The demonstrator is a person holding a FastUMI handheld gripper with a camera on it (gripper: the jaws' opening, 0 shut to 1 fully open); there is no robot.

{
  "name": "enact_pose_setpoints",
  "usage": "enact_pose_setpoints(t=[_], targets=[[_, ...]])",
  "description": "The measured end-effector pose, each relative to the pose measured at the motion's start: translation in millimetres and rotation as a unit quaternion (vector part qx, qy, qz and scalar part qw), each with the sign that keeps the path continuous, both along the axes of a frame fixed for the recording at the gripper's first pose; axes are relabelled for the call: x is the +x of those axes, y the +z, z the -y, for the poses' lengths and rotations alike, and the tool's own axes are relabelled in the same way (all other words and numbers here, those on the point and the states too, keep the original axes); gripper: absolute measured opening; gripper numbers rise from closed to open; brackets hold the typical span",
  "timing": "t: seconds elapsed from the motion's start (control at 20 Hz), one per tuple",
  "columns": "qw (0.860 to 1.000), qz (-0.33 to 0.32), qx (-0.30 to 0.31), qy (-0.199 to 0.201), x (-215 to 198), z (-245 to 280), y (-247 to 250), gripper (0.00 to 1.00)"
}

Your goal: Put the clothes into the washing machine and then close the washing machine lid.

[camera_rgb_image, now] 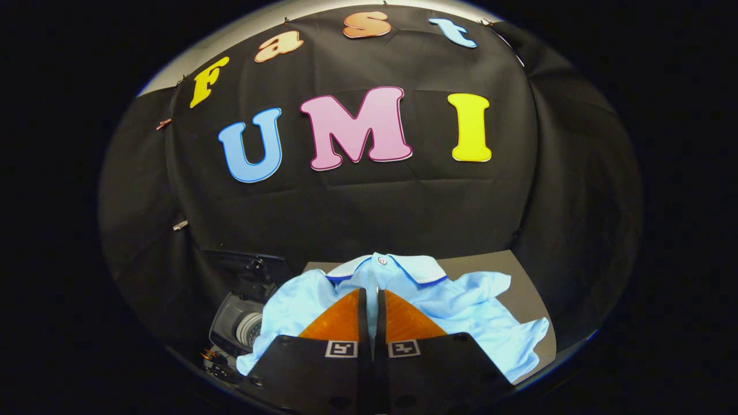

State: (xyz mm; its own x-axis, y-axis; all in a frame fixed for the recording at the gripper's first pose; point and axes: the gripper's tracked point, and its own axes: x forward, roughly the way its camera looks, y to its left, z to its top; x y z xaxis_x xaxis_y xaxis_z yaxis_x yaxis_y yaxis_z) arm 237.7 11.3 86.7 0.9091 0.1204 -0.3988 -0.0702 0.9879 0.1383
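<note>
A light blue polo shirt (461, 311) with a white collar lies spread on a grey table (522, 276), its collar toward the booth wall. My gripper (372, 293) hovers over the shirt's middle, the tips just short of the collar. The two orange fingers (340, 320) stand almost together with only a thin slit between them, through which the shirt's cloth shows; no fold is visibly pinched. To the left of the table and lower down sits a small washing machine (236, 325) with its drum opening showing and its dark lid (248, 268) raised behind it.
One shirt sleeve hangs over the table's left edge toward the machine. Small cables or clips (213, 360) lie by the machine's near side. Black cloth walls close in the booth behind and to the right of the table.
</note>
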Motion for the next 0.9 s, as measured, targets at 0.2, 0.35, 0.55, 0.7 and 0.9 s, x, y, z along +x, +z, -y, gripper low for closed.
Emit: enact_pose_setpoints(t=[0.2,0.35,0.55,0.7,0.9], targets=[[1.0,0.016,-0.001,-0.002,-0.7,-4.1,14.5,0.05],[1.0,0.026,0.006,0.003,-3.1,-13.1,29.0,0.05],[0.999,0.036,0.013,0.015,-4.5,-32.3,48.8,0.05],[0.998,0.046,0.022,0.027,-7.6,-55.3,62.1,0.05],[0.997,0.047,0.035,0.055,-12.5,-97.5,70.3,0.05]])
